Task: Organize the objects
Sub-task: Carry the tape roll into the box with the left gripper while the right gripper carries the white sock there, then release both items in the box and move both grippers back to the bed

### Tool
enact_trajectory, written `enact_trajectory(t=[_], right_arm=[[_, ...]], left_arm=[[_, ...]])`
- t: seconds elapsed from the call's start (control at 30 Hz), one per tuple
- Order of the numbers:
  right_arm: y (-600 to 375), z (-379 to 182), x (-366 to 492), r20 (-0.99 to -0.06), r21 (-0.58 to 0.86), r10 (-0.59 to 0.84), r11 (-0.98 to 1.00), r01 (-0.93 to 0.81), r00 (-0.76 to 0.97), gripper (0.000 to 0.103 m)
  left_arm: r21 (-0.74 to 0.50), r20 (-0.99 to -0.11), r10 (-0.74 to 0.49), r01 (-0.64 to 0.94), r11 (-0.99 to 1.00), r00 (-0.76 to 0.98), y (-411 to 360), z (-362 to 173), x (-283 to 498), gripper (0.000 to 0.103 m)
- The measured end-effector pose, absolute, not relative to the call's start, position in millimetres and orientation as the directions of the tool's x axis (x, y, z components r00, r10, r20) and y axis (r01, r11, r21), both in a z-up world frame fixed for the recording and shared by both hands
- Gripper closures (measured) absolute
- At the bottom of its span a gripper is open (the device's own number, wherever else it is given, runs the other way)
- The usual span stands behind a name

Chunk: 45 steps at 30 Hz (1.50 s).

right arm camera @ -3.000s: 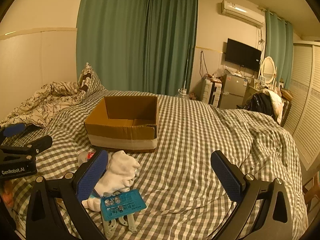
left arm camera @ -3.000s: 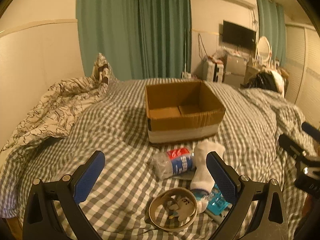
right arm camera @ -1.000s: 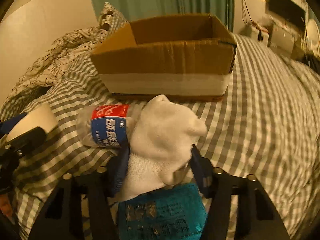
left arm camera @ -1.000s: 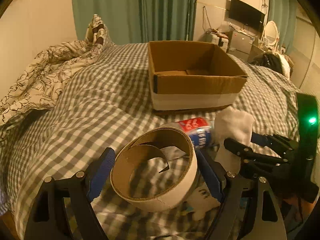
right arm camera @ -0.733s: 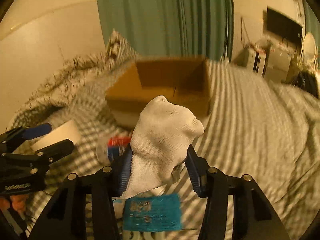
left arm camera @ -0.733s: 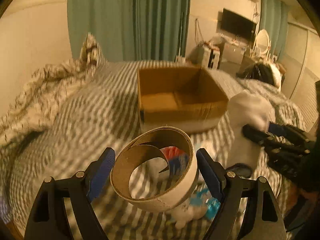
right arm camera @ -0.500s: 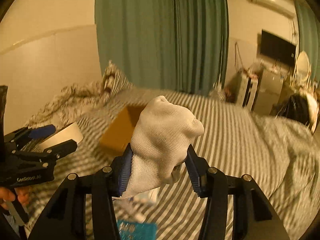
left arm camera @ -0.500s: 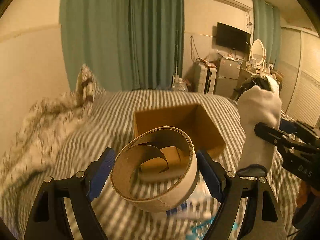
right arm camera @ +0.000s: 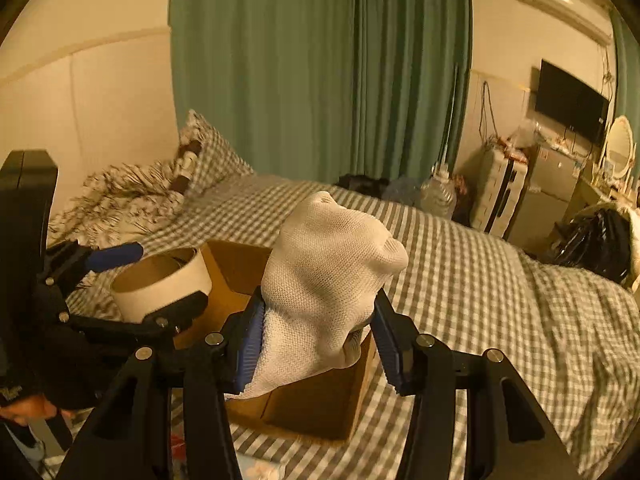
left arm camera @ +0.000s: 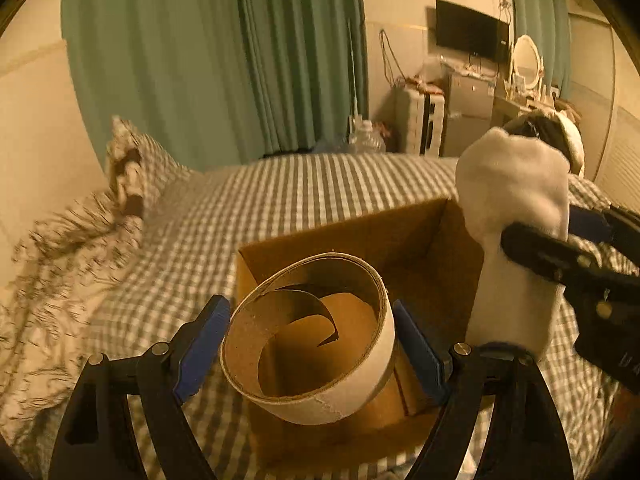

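Note:
My left gripper (left arm camera: pixel 310 344) is shut on an empty cardboard tape ring (left arm camera: pixel 308 340) and holds it above the near left part of an open cardboard box (left arm camera: pixel 420 248). My right gripper (right arm camera: pixel 316 340) is shut on a white sock (right arm camera: pixel 328 264) and holds it over the same box (right arm camera: pixel 320 404). The sock (left arm camera: pixel 516 240) and the right gripper (left arm camera: pixel 568 252) show at the right of the left wrist view. The ring (right arm camera: pixel 160 280) and the left gripper (right arm camera: pixel 120 276) show at the left of the right wrist view.
The box stands on a bed with a grey checked cover (left arm camera: pixel 304 192). A patterned duvet (left arm camera: pixel 52 264) and a pillow (right arm camera: pixel 208 164) lie at the left. Green curtains (right arm camera: pixel 320 68), a suitcase (right arm camera: pixel 496 196) and a dresser (right arm camera: pixel 560 176) stand beyond the bed.
Both grippers have moved forward and closer to the box, carrying the tape ring and the sock. The box now lies right under both.

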State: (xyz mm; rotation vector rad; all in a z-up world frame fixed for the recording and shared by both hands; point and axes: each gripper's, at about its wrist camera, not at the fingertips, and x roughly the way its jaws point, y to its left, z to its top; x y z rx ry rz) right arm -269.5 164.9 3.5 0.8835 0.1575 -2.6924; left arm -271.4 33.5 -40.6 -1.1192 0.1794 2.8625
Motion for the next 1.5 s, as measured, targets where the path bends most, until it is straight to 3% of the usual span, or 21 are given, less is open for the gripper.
enact_trajectory(t=[0.13,0.2,0.23,0.3,0.73,0.9,1.1,1.5], right_arm=[[173,-17,-280,-0.585,0.021,-0.261,-0.951,0.308,-0.768,0.042],[180,-18,-275,-0.550,0.033,-0.269,-0.953,0.301,-0.791,0.021],[184,-18,-274,-0.539,0.034,-0.268,-0.954,0.298,-0.798,0.020],[188,-9,-264,-0.516,0.030,-0.262,-0.957,0.288,-0.815,0.018],[214,100,-143,-0.416,-0.089,-0.180,-0.967,0.237,-0.891,0.015],[222,112,-91,-0.417,-0.119,-0.145,-0.970,0.212,-0.897,0.014],[226,73,-40,-0.465,-0.125,-0.108,-0.974,0.186,-0.878,0.014],[204,-85,8,-0.650,-0.098,-0.082,-0.977,0.190,-0.755,0.014]], left_arm=[[0.090,-0.712,0.030,-0.134,-0.987,-0.702,34,-69,-280,0.016],[0.105,-0.713,0.026,-0.143,-0.984,-0.701,37,-73,-280,0.015],[0.112,-0.711,0.023,-0.145,-0.983,-0.703,39,-73,-278,0.014],[0.116,-0.711,0.023,-0.149,-0.982,-0.703,42,-70,-273,0.003],[0.112,-0.597,0.021,-0.109,-0.988,-0.802,31,35,-162,0.003],[0.079,-0.590,0.047,-0.116,-0.990,-0.806,27,48,-110,0.003],[0.065,-0.660,0.055,-0.130,-0.989,-0.749,33,4,-63,0.003],[0.127,-0.802,-0.003,-0.166,-0.978,-0.598,59,-135,-30,0.003]])
